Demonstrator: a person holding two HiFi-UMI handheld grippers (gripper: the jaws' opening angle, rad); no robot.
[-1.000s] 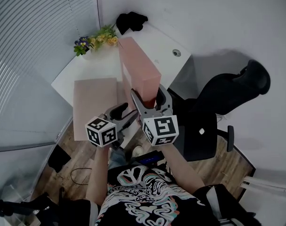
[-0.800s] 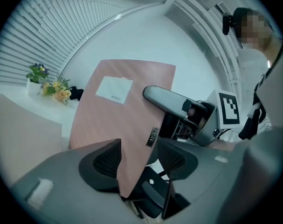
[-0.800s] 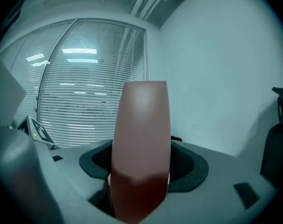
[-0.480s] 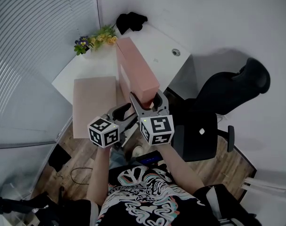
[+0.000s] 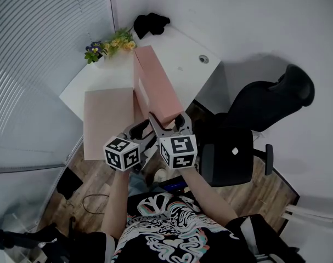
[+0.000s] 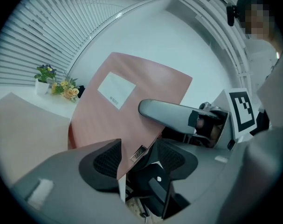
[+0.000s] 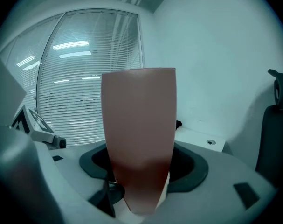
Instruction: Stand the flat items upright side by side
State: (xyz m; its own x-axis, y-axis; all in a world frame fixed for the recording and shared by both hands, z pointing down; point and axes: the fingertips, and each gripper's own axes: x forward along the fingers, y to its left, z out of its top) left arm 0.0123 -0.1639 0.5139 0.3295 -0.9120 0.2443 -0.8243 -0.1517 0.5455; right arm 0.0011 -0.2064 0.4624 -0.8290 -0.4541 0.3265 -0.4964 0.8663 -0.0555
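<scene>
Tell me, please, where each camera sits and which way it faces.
Head view: on the head, looking steeply down at the desk; shows arms, left gripper, right gripper.
Left gripper view: on that gripper, looking along its open jaws at the box's labelled face; shows the right gripper's jaw.
Right gripper view: on that gripper, looking along its jaws, shut on the box, toward the blinds.
Shared: all three show the box.

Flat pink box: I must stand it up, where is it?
Head view: the flat pink box lies on the left side of the white desk, left of the upright pink box, below the flowers.
</scene>
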